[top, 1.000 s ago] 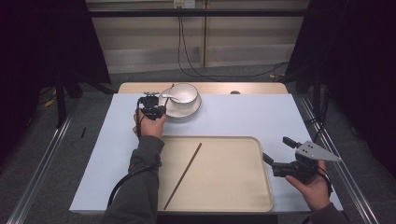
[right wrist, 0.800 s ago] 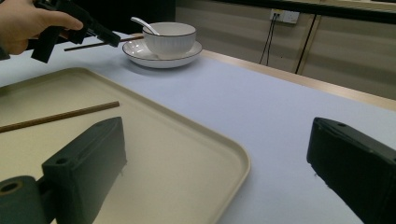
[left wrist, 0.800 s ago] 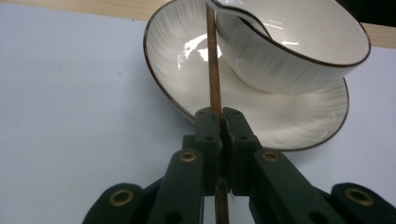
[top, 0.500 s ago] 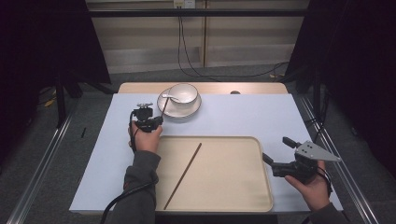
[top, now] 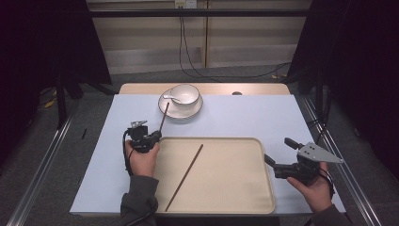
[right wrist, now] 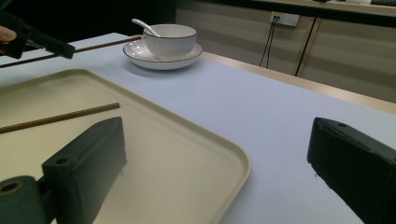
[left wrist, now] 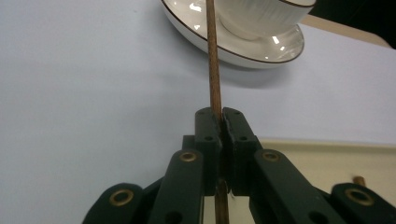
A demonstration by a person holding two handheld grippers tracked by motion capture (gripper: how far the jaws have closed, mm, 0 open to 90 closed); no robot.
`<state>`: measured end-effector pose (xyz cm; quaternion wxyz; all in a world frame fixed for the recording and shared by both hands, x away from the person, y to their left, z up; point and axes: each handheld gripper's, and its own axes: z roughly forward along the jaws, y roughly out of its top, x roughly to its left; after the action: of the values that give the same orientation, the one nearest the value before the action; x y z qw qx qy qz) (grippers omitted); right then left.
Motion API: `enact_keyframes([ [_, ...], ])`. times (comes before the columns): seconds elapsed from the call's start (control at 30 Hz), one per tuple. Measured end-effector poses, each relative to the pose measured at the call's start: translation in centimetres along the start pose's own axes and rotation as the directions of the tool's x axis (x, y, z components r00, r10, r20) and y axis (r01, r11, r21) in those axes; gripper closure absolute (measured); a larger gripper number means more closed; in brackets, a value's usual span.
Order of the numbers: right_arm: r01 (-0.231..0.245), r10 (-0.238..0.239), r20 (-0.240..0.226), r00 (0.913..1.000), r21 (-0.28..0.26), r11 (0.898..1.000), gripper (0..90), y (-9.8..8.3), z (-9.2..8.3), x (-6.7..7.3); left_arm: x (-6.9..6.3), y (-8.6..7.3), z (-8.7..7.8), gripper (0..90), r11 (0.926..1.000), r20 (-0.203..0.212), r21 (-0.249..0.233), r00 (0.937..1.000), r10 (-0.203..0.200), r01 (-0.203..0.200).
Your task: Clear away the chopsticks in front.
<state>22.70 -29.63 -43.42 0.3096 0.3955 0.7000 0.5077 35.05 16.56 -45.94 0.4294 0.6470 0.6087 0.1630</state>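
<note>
Left gripper nearer beige tray

A white bowl with a dark rim stands on a matching saucer at the far side of the bench, which is covered in pale blue. A white spoon rests in the bowl, its handle leaning over the rim. Black cables hang down the wall behind and trail across the floor.
</note>
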Motion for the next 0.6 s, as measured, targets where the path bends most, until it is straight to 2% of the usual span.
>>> enact_keyframes([
  [0.17, 0.001, -0.001, 0.005, 1.0000, 0.006, 1.000, 4.1, 0.0, 0.0, 0.1, -0.4, -1.2, -1.5, 85.7, 0.9999, 0.015, -0.009, 0.9998, 0.013, -0.013],
  [0.2, 0.005, -0.005, 0.002, 1.0000, 0.003, 1.000, 4.2, 0.0, 0.0, 0.1, -0.5, -1.4, -1.8, 85.8, 0.9998, 0.024, -0.018, 0.9997, 0.004, -0.004],
  [0.3, 0.004, -0.004, 0.002, 1.0000, 0.001, 1.000, 4.2, 0.0, 0.0, 0.1, -0.7, -1.7, -2.8, 85.8, 0.9993, 0.041, -0.034, 0.9991, 0.013, -0.012],
  [0.6, 0.008, -0.008, 0.000, 1.0000, 0.004, 1.000, 4.2, 0.1, 0.0, 0.1, -1.0, -3.5, -4.8, 85.7, 0.9977, 0.092, -0.065, 0.9957, -0.013, 0.018],
])
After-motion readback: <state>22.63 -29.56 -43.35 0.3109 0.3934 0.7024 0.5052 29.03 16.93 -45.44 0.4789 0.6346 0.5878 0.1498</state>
